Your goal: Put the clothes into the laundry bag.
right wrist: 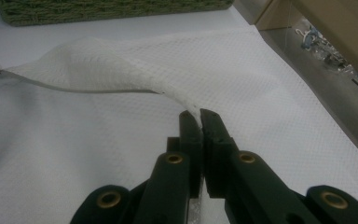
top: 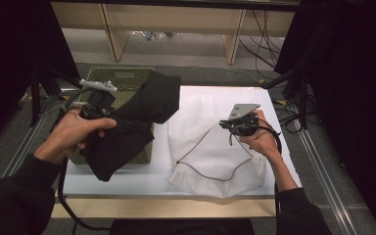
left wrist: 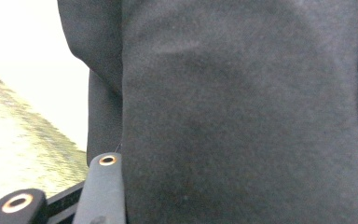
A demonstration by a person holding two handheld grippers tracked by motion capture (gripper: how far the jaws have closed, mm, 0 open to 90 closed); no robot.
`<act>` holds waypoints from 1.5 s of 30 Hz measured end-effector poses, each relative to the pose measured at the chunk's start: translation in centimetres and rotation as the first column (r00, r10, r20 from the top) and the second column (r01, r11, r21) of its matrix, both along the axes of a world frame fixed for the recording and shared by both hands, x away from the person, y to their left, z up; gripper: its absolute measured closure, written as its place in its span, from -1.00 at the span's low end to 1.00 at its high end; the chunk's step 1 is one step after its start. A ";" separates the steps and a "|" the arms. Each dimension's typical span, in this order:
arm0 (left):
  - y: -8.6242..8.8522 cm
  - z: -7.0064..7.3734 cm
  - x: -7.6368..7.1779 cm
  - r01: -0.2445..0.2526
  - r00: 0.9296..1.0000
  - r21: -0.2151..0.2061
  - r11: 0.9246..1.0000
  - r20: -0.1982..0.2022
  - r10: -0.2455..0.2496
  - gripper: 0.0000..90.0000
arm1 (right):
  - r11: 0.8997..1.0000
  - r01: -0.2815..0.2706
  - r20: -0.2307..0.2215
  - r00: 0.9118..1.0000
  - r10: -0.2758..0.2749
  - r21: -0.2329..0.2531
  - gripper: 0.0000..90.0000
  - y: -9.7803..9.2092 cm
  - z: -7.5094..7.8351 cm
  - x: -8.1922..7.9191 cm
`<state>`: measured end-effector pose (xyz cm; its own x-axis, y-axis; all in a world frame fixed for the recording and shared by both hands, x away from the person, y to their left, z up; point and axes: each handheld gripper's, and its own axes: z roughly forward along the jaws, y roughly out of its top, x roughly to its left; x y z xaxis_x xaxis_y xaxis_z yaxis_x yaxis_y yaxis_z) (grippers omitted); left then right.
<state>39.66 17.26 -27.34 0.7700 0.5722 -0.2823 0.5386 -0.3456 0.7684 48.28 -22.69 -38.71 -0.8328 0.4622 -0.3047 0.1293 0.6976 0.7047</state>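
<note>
- No writing or label can be read on anything.
- My right gripper (right wrist: pixel 199 116) has its fingers pinching a raised fold of the white mesh bag (top: pixel 210 147), which lies on the table (top: pixel 117 181).
- My left gripper (top: pixel 98 105) holds the black garment (top: pixel 127 122) over the green basket (top: pixel 120 78); the cloth covers its fingers, so I cannot tell their spread.
- The right gripper view shows the bag's grey zipper (right wrist: pixel 74 88) close up.

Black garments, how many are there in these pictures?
1. The black garment hangs from the left gripper, draped over the green basket at the table's left. More could lie hidden in the basket beneath it.
</note>
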 end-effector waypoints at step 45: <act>-17.2 -13.6 2.3 0.280 0.904 0.090 0.956 -0.359 -0.231 0.09 | 0.999 -0.005 0.014 1.000 0.004 0.036 0.97 -0.3 1.0 -0.6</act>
